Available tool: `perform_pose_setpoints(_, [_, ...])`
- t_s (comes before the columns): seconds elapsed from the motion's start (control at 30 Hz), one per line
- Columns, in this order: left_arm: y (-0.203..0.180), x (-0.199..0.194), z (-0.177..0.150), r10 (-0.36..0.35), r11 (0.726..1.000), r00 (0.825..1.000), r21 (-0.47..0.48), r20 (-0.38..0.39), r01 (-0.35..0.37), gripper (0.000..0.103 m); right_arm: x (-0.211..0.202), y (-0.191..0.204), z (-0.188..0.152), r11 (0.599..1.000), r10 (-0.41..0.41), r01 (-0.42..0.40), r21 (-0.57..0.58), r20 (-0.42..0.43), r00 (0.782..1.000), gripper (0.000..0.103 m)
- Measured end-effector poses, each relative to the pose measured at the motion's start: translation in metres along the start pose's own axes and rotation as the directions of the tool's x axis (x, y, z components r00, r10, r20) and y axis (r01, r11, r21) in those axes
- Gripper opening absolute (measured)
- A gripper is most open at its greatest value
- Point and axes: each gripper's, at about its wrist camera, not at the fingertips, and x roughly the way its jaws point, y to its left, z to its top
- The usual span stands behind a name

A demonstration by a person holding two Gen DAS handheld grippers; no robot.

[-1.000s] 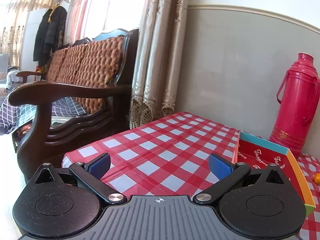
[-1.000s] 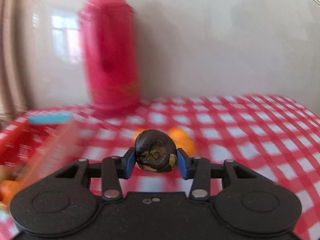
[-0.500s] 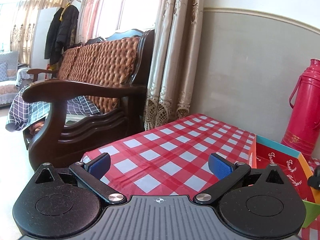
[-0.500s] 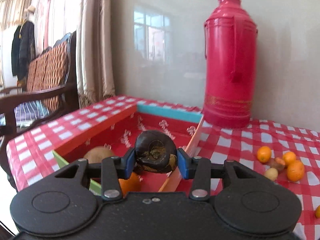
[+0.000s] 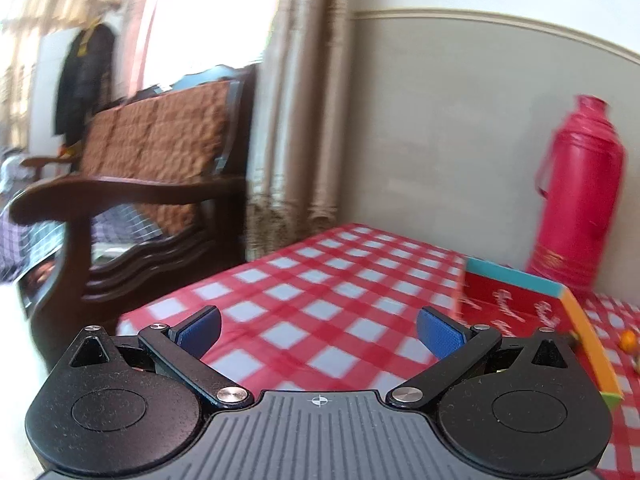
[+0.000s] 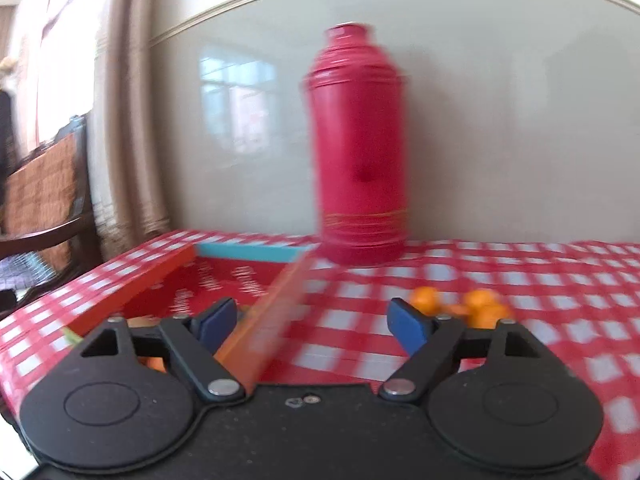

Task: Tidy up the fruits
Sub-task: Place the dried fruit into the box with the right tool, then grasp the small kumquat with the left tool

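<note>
My right gripper point(image 6: 310, 322) is open and empty, over the right wall of the red cardboard box point(image 6: 224, 280), which has orange side walls and a blue far wall. A few small oranges point(image 6: 476, 306) lie on the checked tablecloth to the right of the box. A bit of orange fruit point(image 6: 154, 362) shows inside the box behind my left finger. My left gripper point(image 5: 318, 330) is open and empty over the table left of the box point(image 5: 516, 304). One small orange point(image 5: 627, 339) shows at the right edge. The dark fruit is out of sight.
A tall red thermos point(image 6: 358, 152) stands against the wall behind the box; it also shows in the left wrist view point(image 5: 578, 196). A dark wooden armchair point(image 5: 132, 200) and curtains point(image 5: 304, 120) stand left of the table point(image 5: 320, 280).
My right gripper opened and let go of the dark fruit, then swung right from over the box toward the oranges. My left gripper shifted slightly and stayed open.
</note>
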Motion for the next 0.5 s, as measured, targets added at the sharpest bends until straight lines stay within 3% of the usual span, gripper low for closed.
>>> perform_pose_setpoints(0.13, [-0.04,-0.007,-0.001,-0.113,0.99,0.994,0.081,0.004,0.112,0.103,-0.019,-0.036,-0.004,0.988,-0.149,0.148,0.048,0.017,0.989,0.084])
perform_pose_setpoints(0.27, [-0.089,-0.022,-0.003,-0.259,0.954,0.966,0.156,-0.005,0.256,0.103,-0.037,-0.072,-0.011,0.948,-0.309,0.307,0.084,0.024,0.951,0.089])
perform_pose_setpoints(0.4, [-0.15,-0.038,-0.001,-0.416,0.885,0.908,0.213,-0.042,0.415,0.103,-0.057,-0.106,-0.018,0.903,-0.412,0.405,0.142,0.021,0.911,0.091])
perform_pose_setpoints(0.5, [-0.2,-0.047,-0.004,-0.523,0.809,0.846,0.253,-0.099,0.53,0.103,-0.071,-0.128,-0.022,0.87,-0.47,0.46,0.181,0.018,0.882,0.093])
